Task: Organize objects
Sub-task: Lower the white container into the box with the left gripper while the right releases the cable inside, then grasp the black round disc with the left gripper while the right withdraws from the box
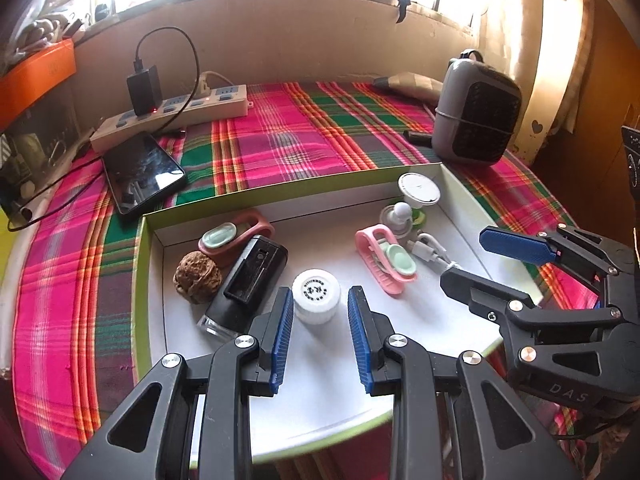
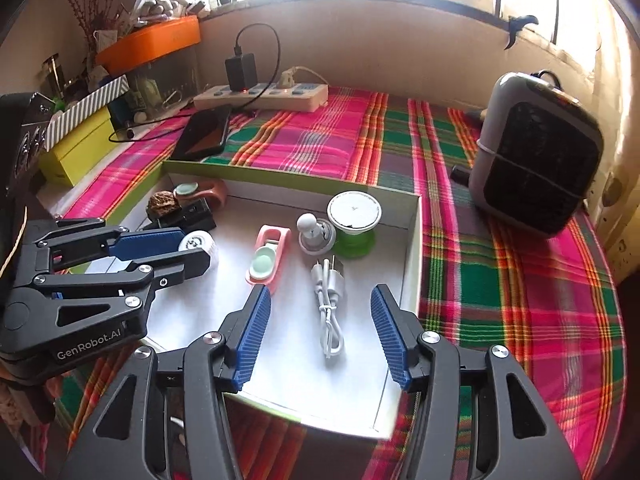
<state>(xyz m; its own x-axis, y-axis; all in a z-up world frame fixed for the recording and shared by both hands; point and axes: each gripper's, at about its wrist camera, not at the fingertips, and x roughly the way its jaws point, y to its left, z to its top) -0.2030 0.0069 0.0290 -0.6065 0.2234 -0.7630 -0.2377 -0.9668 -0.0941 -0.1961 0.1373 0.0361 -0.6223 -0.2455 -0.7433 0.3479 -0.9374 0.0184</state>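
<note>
A shallow white box with green walls (image 1: pixel 280 194) (image 2: pixel 412 240) holds small items. My left gripper (image 1: pixel 320 300) is open, its pads either side of a white bottle cap (image 1: pixel 316 294) without touching it; the cap also shows in the right wrist view (image 2: pixel 198 242). My right gripper (image 2: pixel 320 304) is open over a coiled white cable (image 2: pixel 328 304), which also shows in the left wrist view (image 1: pixel 430 250). Also inside are a walnut (image 1: pixel 197 277), a black device (image 1: pixel 248 284), two pink clips (image 1: pixel 386 266) (image 1: pixel 236 236), a white knob (image 2: pixel 314 232) and a white-topped green spool (image 2: pixel 354 220).
A plaid cloth (image 1: pixel 300 136) covers the table. A phone (image 1: pixel 142 172), a power strip with a charger (image 1: pixel 172 112) and a grey heater (image 2: pixel 536 152) stand beyond the box. An orange tray (image 2: pixel 152 44) and a yellow-green box (image 2: pixel 80 148) are at the left.
</note>
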